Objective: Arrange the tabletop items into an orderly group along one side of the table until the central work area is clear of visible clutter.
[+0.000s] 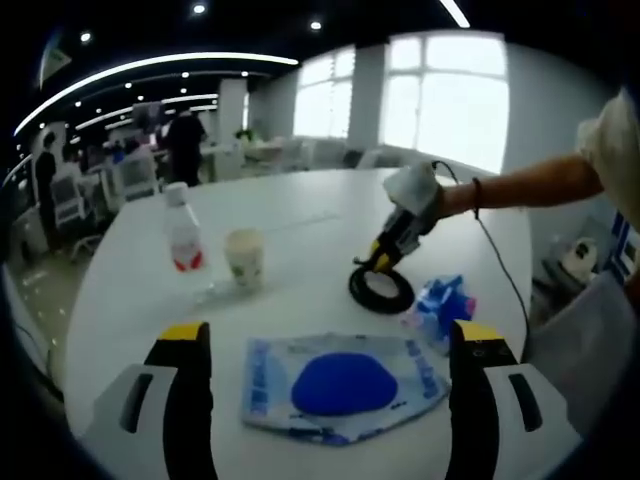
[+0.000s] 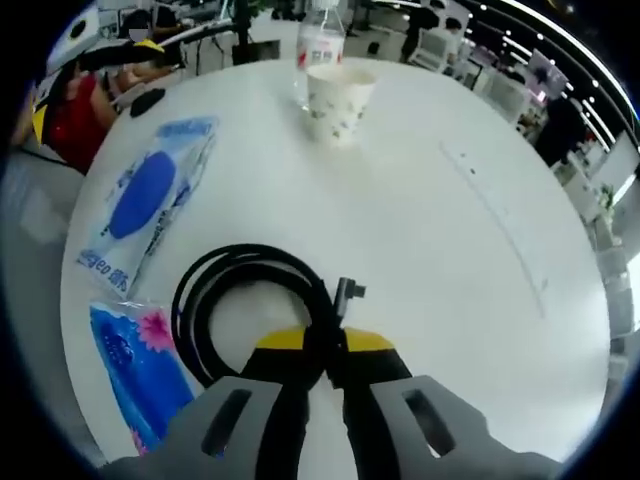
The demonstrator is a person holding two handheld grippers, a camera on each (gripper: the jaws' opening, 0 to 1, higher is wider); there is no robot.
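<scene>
Right gripper (image 2: 325, 365) fingers clamp the black cable coil (image 2: 250, 310) near the table edge (image 2: 75, 330); left gripper (image 1: 330, 360) fingers spread apart.

On the table (image 1: 300, 240), the bottle (image 1: 183, 228) stands just left of the paper cup (image 1: 245, 258), the coiled cable (image 1: 381, 289) lies to the right beside the tissue pack (image 1: 440, 303), and the flat packet (image 1: 340, 385) lies nearest.

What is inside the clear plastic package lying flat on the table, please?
The clear package holds a round dark blue item, also seen in the right gripper view. Its blue printing covers the rest, so the item's kind cannot be told.
</scene>
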